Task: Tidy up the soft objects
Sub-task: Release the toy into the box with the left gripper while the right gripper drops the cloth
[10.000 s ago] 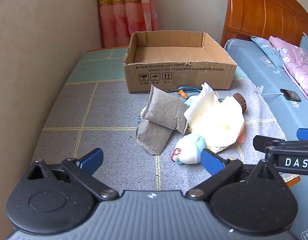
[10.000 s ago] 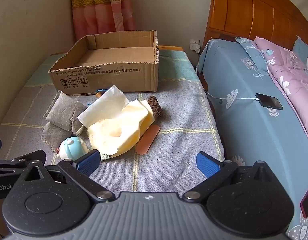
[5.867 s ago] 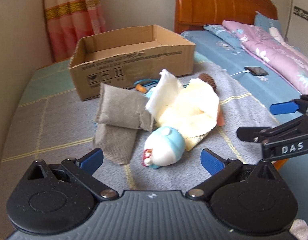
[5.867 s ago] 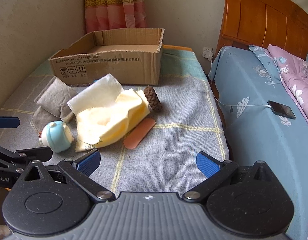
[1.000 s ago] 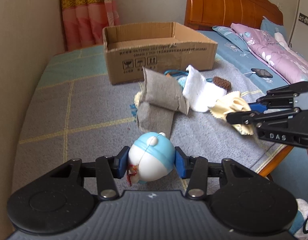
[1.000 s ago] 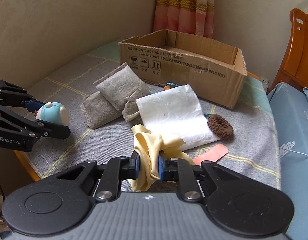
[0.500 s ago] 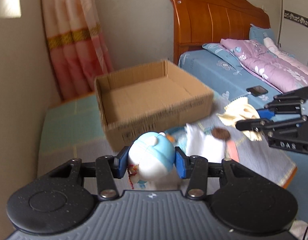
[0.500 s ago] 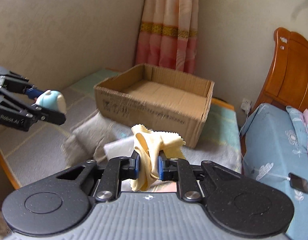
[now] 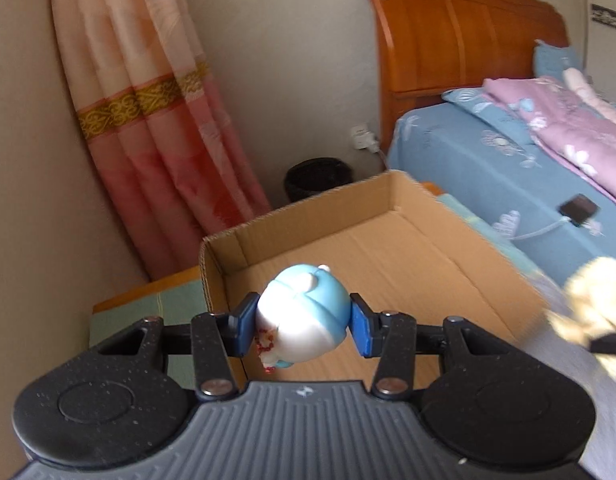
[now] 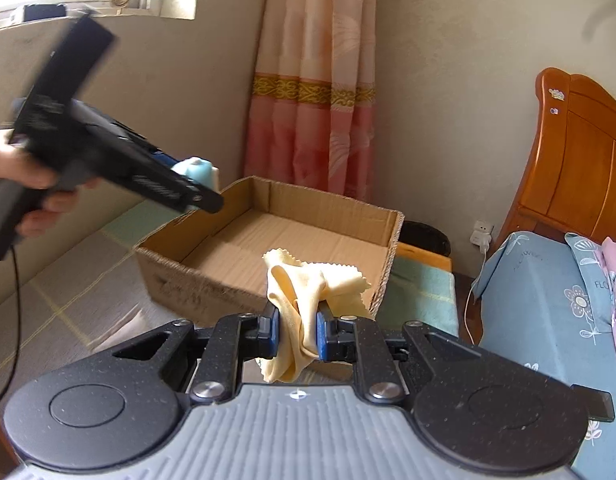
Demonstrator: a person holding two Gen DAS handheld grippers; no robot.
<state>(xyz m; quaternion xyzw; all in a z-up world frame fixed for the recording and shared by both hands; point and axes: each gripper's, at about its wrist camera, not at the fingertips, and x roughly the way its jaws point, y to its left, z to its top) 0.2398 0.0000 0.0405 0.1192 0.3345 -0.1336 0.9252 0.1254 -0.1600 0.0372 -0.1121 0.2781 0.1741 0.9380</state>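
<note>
The left gripper (image 9: 301,322) is clamping the blue-and-white toy (image 9: 303,312) above the cardboard box (image 9: 388,240), whose visible floor is showing bare, while the right gripper (image 10: 296,330) is pinching the yellow cloth (image 10: 308,288) before its near wall.

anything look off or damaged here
Nothing stands out. The left gripper holds the blue toy squarely above the empty box; the right gripper pinches the yellow cloth, bunched but intact. The box's near wall looks scuffed, not torn.
</note>
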